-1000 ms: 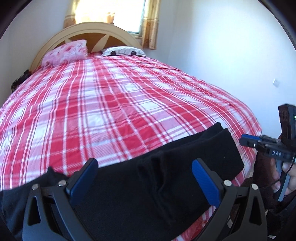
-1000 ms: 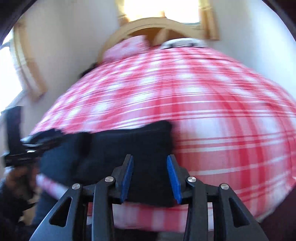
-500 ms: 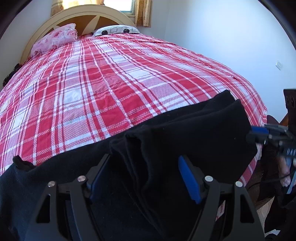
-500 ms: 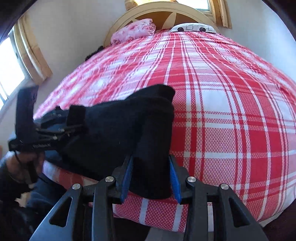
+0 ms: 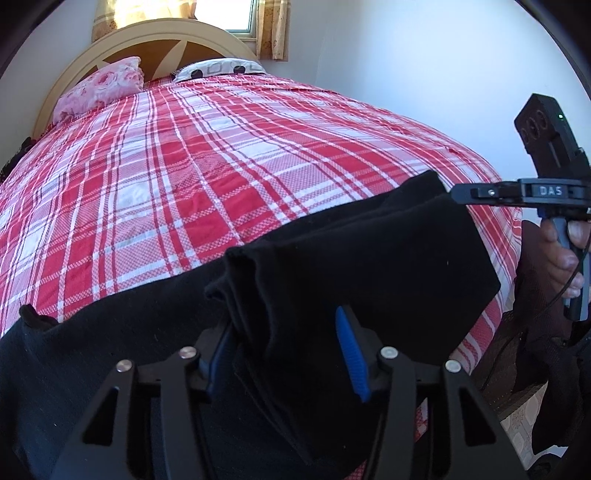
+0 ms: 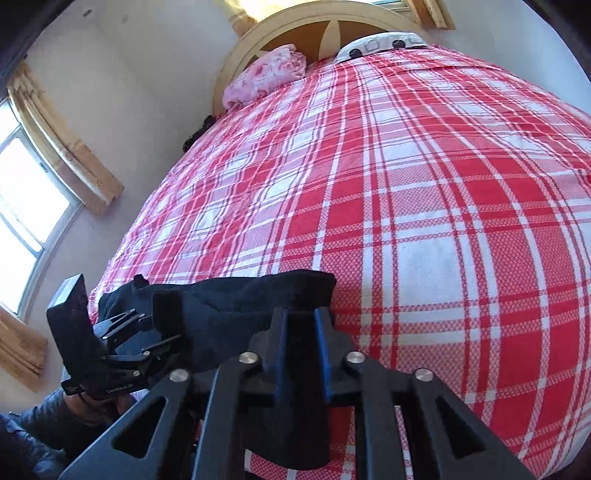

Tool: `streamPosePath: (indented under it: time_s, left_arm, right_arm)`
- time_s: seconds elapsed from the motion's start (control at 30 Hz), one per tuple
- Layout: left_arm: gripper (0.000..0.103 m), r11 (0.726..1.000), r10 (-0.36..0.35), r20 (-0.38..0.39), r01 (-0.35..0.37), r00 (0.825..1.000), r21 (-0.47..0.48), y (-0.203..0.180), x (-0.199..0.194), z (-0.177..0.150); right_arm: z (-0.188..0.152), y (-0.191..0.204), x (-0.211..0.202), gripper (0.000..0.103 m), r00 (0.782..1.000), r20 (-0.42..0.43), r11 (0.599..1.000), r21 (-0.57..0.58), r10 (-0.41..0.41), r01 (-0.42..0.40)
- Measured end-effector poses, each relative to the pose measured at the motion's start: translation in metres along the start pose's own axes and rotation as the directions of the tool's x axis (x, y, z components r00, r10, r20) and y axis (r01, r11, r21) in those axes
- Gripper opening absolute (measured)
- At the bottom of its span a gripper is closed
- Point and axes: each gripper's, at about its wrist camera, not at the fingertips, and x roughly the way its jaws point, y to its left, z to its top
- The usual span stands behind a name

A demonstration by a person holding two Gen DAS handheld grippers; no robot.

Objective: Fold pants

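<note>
Two grippers on black pants, right gripper marked "DAS" clamped, left gripper closing around fold

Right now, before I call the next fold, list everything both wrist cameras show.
pants: one, black, at the near edge of the bed, bunched between both grippers
bedspread: one, red and white plaid, covering the bed
pillows: two, pink floral and white with black marks, at the headboard
headboard: one, cream and brown, arched
windows: one behind the headboard, one on the side wall, tan curtains
left gripper: black, blue fingers closing around a pants fold
right gripper: black, blue fingers, shut on pants
hand: one, holding the right gripper's handle
</note>
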Motion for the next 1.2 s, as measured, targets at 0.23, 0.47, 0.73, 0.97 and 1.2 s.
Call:
streamPosePath:
  time_s: [0.23,0.47,0.73,0.97,1.2]
  left_arm:
    - [0.059,1.000,0.009,0.018,-0.009,1.000,-0.001,-0.002,0.003,-0.002]
    - [0.060,1.000,0.000,0.036,0.000,0.999,-0.005,-0.002,0.001,-0.005]
    - [0.060,0.998,0.051,0.102,-0.047,0.993,-0.046,0.005,-0.015,-0.004]
    - [0.072,0.994,0.002,0.060,0.005,0.998,-0.109,0.018,-0.003,-0.005]
    - [0.020,0.994,-0.074,0.043,0.077,0.996,-0.080,0.014,0.003,0.001]
  right_arm:
    - [0.010,0.010,-0.028,0.006,0.992,0.126,1.000,-0.009,-0.015,0.016]
    - [0.013,-0.014,0.010,0.006,0.988,0.060,0.989,0.036,-0.144,0.142]
    - [0.013,-0.017,-0.009,0.008,0.990,0.106,0.996,0.026,-0.093,0.091]
    - [0.031,-0.029,0.012,0.015,0.999,0.029,0.998,0.069,-0.015,0.013]
    - [0.035,-0.031,0.036,0.006,0.995,-0.011,0.989,0.111,0.101,-0.100]
